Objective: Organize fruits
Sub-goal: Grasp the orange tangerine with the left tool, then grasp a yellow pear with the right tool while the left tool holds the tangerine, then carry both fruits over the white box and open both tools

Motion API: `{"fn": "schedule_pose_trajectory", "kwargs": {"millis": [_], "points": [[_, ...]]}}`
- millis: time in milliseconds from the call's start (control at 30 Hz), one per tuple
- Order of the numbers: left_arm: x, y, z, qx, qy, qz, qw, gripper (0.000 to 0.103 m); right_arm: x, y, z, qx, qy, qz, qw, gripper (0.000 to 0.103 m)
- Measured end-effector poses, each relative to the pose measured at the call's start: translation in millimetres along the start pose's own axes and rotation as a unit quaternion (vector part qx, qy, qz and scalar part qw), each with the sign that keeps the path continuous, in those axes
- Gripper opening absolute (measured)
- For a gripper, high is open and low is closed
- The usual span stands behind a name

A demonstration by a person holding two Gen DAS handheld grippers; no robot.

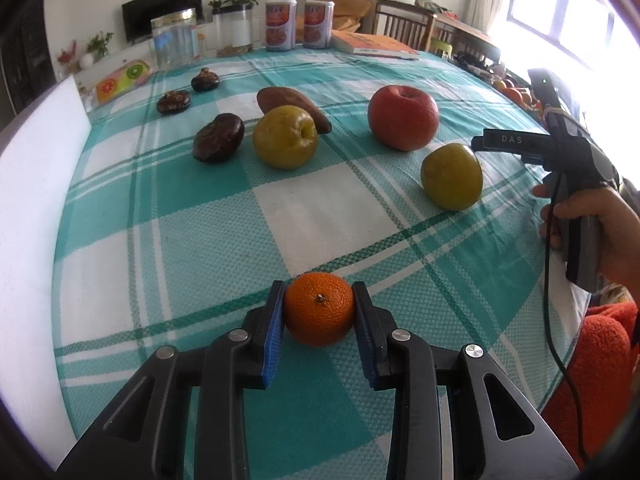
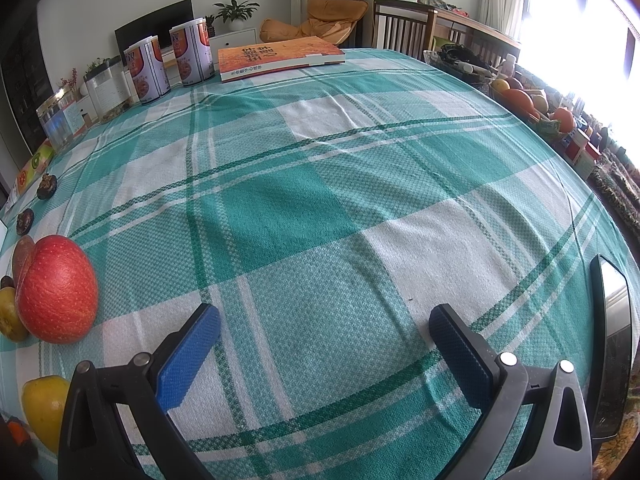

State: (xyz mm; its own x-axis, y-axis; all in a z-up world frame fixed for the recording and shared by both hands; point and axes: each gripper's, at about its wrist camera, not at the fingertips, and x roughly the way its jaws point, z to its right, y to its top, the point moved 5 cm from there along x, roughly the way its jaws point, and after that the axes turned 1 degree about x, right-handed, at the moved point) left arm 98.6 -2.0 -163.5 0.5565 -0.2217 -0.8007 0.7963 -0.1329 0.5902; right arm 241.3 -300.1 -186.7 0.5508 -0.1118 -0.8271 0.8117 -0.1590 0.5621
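A small orange [image 1: 319,308] sits low over the teal checked tablecloth [image 1: 200,240], and my left gripper [image 1: 319,294] is shut on it, a blue pad pressing on each side. Farther back lie two yellow-green apples [image 1: 285,137] [image 1: 452,176], a big red fruit [image 1: 403,117], a brown sweet potato [image 1: 276,98] and three dark brown lumps [image 1: 218,138]. My right gripper [image 2: 324,326] stands open over bare cloth with nothing between its fingers. In the right wrist view the red fruit [image 2: 56,288] and a yellow fruit [image 2: 44,408] lie to its left.
Two cans [image 1: 298,24], a glass jar [image 1: 174,42] and an orange book [image 1: 376,46] line the far edge. A white board [image 1: 36,168] stands at the left. A black flat device [image 2: 612,340] lies by the right edge. A basket of fruit [image 2: 520,100] sits beyond it.
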Motion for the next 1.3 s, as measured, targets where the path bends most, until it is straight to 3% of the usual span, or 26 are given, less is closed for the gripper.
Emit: {"fn": "schedule_pose_trajectory", "kwargs": {"millis": [100,167,300,367,433,500,567,600,667,767,833,933,1000,1167,1233,1300], "points": [[-12.2,-10.9,-8.5,-0.027,-0.018,-0.009,0.9994,0.033,-11.1,-5.0,4.4,0.016,0.038,-0.013,0.999,0.101],[-22.3,-19.1,-14.8,-0.037,-0.020,-0.011,0.9990,0.033,-35.4,-16.0,-2.3,0.040,0.100,-0.007,0.994,0.096],[-37.8,-31.7,-20.7,-0.048,-0.023,-0.015,0.9985,0.033,-92.2,-48.0,-57.0,-0.033,0.199,-0.009,0.979,0.096],[-43.7,-32.2,-18.9,-0.050,-0.026,-0.012,0.9984,0.033,-106.7,-58.3,-82.8,-0.058,0.226,-0.006,0.972,0.096],[-50.3,-28.8,-16.8,-0.048,-0.026,-0.003,0.9985,0.033,-106.5,-62.4,-109.4,-0.093,0.223,-0.016,0.970,0.095],[-57.1,-24.7,-16.6,-0.049,-0.024,0.005,0.9985,0.033,-100.8,-62.3,-130.5,-0.127,0.194,-0.014,0.973,0.091],[-63.1,-21.0,-18.3,-0.053,-0.023,0.010,0.9983,0.033,-88.9,-62.3,-143.3,-0.136,0.183,-0.032,0.973,0.084],[-66.8,-20.8,-20.5,-0.055,-0.022,0.013,0.9982,0.033,-80.9,-62.1,-145.1,-0.133,0.176,-0.045,0.974,0.078],[-72.4,-21.0,-25.1,-0.060,-0.020,0.017,0.9979,0.033,-69.3,-63.1,-146.4,-0.127,0.177,-0.069,0.974,0.049],[-83.7,-22.6,-33.6,-0.076,-0.032,0.022,0.9963,0.032,-75.1,-63.8,-139.4,-0.105,0.181,-0.069,0.975,0.048],[-102.7,-21.6,-39.0,-0.091,-0.055,0.032,0.9939,0.032,-95.4,-65.5,-141.0,-0.092,0.210,-0.064,0.971,0.048],[-141.9,-17.2,-54.2,-0.102,-0.073,0.052,0.9907,0.032,-141.1,-75.0,-170.7,-0.101,0.281,-0.069,0.952,0.048],[-167.1,-15.2,-76.3,-0.115,-0.059,0.069,0.9892,0.032,-173.1,-88.7,-209.4,-0.128,0.337,-0.078,0.929,0.048],[-201.9,-37.2,-164.0,-0.188,0.046,0.083,0.9776,0.032,-248.1,-138.9,-322.3,-0.220,0.452,-0.095,0.859,0.048],[-204.3,-57.0,-199.4,-0.227,0.086,0.072,0.9676,0.032,-268.1,-157.9,-361.8,-0.257,0.477,-0.103,0.834,0.048],[-203.8,-77.6,-227.0,-0.257,0.118,0.058,0.9574,0.032,-277.9,-178.7,-396.8,-0.297,0.480,-0.110,0.818,0.048]]}}
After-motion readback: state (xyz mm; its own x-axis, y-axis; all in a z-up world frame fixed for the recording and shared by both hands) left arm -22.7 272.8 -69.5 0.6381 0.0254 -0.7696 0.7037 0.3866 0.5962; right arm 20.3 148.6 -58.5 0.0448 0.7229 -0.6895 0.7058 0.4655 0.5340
